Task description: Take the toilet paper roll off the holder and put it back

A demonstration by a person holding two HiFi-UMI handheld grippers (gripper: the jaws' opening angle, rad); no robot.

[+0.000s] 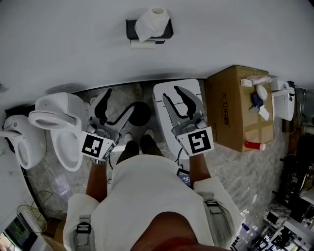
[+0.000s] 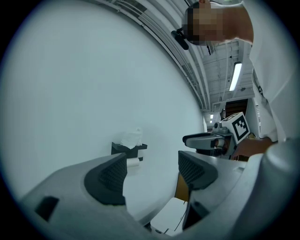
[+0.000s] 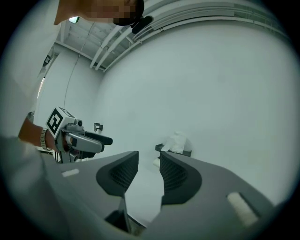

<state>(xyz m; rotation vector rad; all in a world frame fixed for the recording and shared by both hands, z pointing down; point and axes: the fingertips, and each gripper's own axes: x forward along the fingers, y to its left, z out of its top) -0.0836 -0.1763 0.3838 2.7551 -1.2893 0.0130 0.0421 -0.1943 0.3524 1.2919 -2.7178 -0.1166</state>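
Closest up: white shirt filling the bottom of the head view, forearms stuck out front, a gripper in each hand; both aimed level at the wall and well short of it.

Left gripper: jaws spread wide, holding nothing; only bare wall and the far-off holder showing through the gap.

Right gripper: jaws just a narrow slot apart, not quite together, pads touching nothing, so empty too; sitting just beside the left one.

Below them, marbled floor; toilet off to the left; white box right under the right gripper; carton just right of that, with some clutter on top.

Then the far bit: black holder fixed on the wall at the top of the head view, roughly in line with the space between the two grippers.

Roll parked on top of the holder, core hole showing at its upper end, loose sheet drooping over the front; well apart from both grippers, untouched.

Smaller white tube tucked just under the holder; can't tell if a second roll or just a bar.
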